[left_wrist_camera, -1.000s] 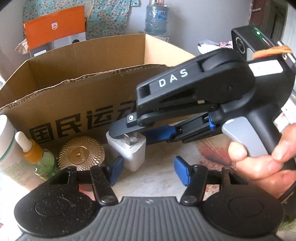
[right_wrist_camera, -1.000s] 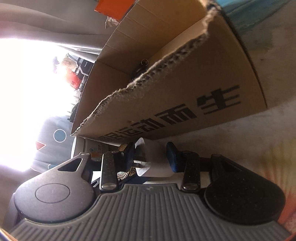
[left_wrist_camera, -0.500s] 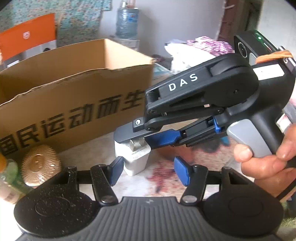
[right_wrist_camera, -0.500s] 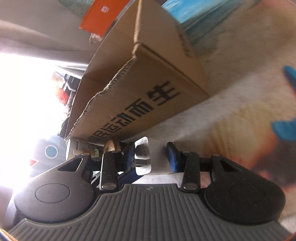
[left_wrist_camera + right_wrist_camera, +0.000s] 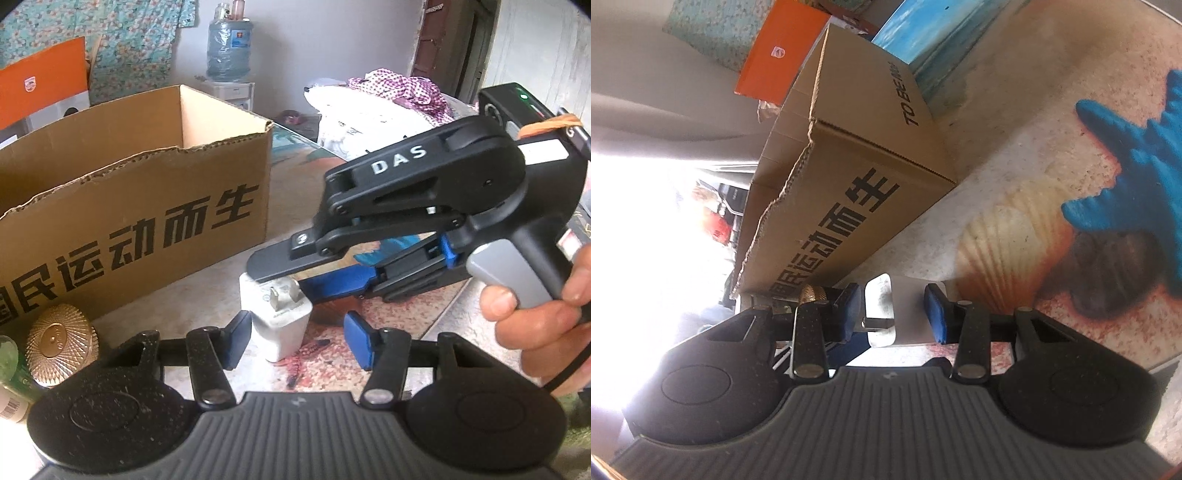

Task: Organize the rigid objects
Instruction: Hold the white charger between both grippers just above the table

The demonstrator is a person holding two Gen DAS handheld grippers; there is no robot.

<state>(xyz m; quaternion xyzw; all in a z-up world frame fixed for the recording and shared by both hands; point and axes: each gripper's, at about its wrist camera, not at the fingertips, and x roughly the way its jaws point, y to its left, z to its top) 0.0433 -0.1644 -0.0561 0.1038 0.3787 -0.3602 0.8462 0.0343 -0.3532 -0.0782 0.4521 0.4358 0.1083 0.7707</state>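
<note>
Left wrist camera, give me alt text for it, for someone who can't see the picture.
The right gripper reaches in from the right around a white USB wall charger standing prongs-up on the table, just ahead of the open left gripper. A torn-edged cardboard box printed with Chinese characters stands behind, a gold ribbed jar lid at left.

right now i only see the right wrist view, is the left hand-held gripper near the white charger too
observer: yes, the left hand-held gripper is open, with one finger on either side of the white charger.
operator: which way are the prongs
observer: up, just under the upper finger of the right hand-held gripper.
operator: is the box open
observer: the cardboard box is open at the top; its floor is hidden.
</note>
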